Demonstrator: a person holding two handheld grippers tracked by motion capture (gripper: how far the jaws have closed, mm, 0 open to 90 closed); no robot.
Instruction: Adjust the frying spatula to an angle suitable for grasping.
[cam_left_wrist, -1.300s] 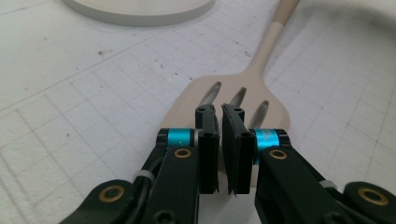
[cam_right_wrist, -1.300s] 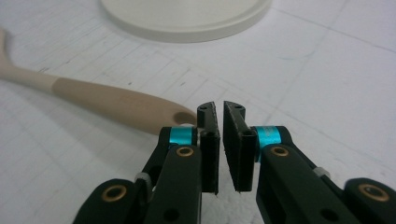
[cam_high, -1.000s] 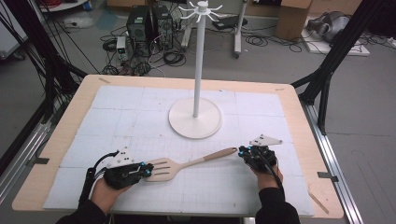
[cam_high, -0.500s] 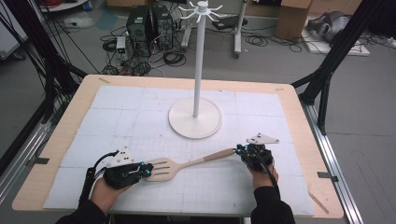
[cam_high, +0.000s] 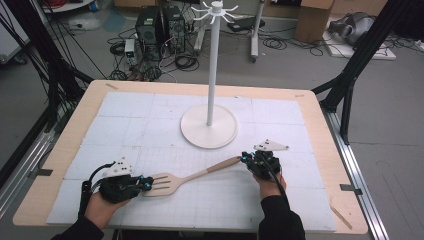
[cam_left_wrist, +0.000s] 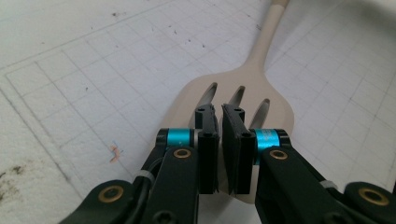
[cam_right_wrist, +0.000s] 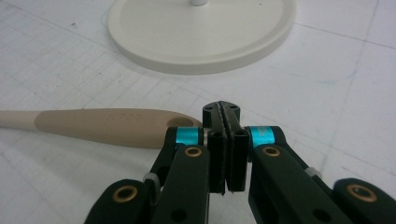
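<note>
A pale wooden slotted spatula (cam_high: 190, 176) lies flat on the white gridded mat, head to the left and handle pointing up-right. My left gripper (cam_high: 149, 184) rests at the head's left edge. In the left gripper view its jaws (cam_left_wrist: 220, 109) stand shut over the slotted blade (cam_left_wrist: 247, 88), with nothing seen between them. My right gripper (cam_high: 245, 158) sits at the handle's end, and in the right gripper view (cam_right_wrist: 222, 109) its jaws are shut and empty. The handle (cam_right_wrist: 107, 126), with its hanging hole, lies just left of them.
A white stand with a round base (cam_high: 195, 137) and a tall pole (cam_high: 213, 65) topped by hooks rises at the mat's middle, just beyond the spatula; its base (cam_right_wrist: 201, 46) lies ahead of the right gripper. Bare wooden table edge (cam_high: 320, 150) frames the mat.
My right gripper has slid left, up to the end of the spatula handle. The left gripper has stayed where it was.
</note>
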